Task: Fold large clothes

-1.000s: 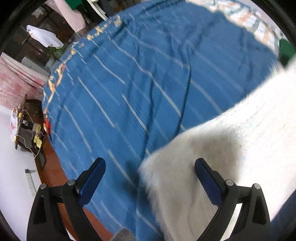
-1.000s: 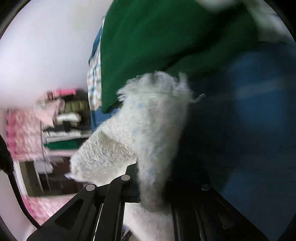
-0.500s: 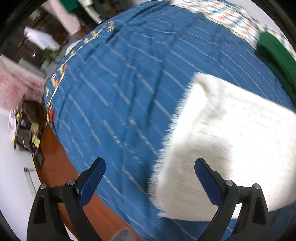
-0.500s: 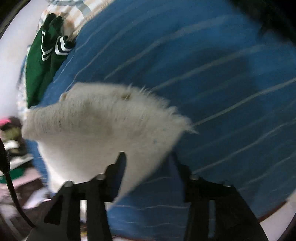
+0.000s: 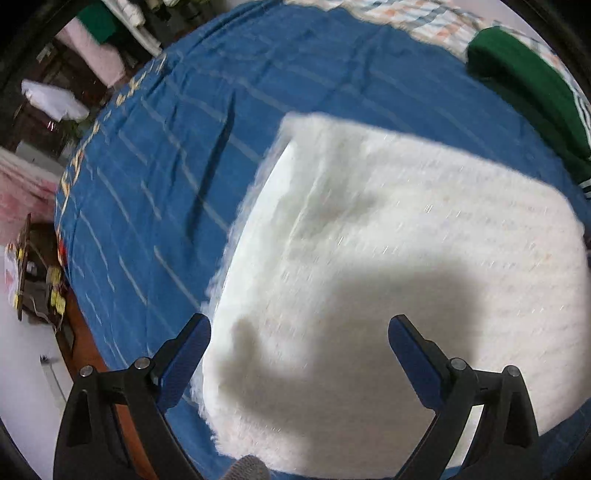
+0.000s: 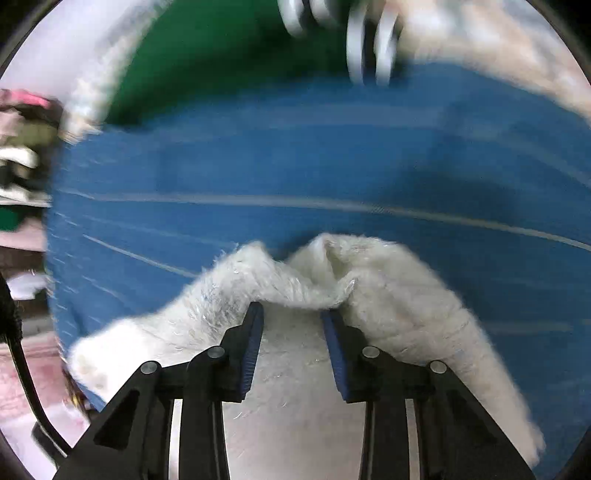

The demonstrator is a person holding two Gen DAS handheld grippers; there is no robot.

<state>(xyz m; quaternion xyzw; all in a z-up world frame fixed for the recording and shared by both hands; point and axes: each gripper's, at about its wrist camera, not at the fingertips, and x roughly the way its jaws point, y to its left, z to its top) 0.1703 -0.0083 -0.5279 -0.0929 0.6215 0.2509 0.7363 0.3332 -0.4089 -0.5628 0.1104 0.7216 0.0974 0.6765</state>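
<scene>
A white fluffy garment (image 5: pixel 388 240) lies folded into a rough rectangle on the blue striped bedspread (image 5: pixel 166 166). My left gripper (image 5: pixel 298 321) hovers over its near part, pointing steeply down, open wide with nothing between its fingers. In the right wrist view a bunched edge of the white garment (image 6: pixel 399 295) rises just at the tips of my right gripper (image 6: pixel 291 310). Its jaws are closing with that ridge of cloth between them, and the pads do not visibly press on it.
A folded green garment with white stripes (image 5: pixel 524 74) lies at the bed's far right, also blurred in the right wrist view (image 6: pixel 221 55). Checked bedding (image 5: pixel 424 22) is at the head. The bed's edge and brown floor (image 5: pixel 110 387) are at the left, with clutter beyond.
The white garment has come down flat on the bed. My left gripper slid over it. My right gripper let go of the cloth, opened, and now narrows around a bunched edge.
</scene>
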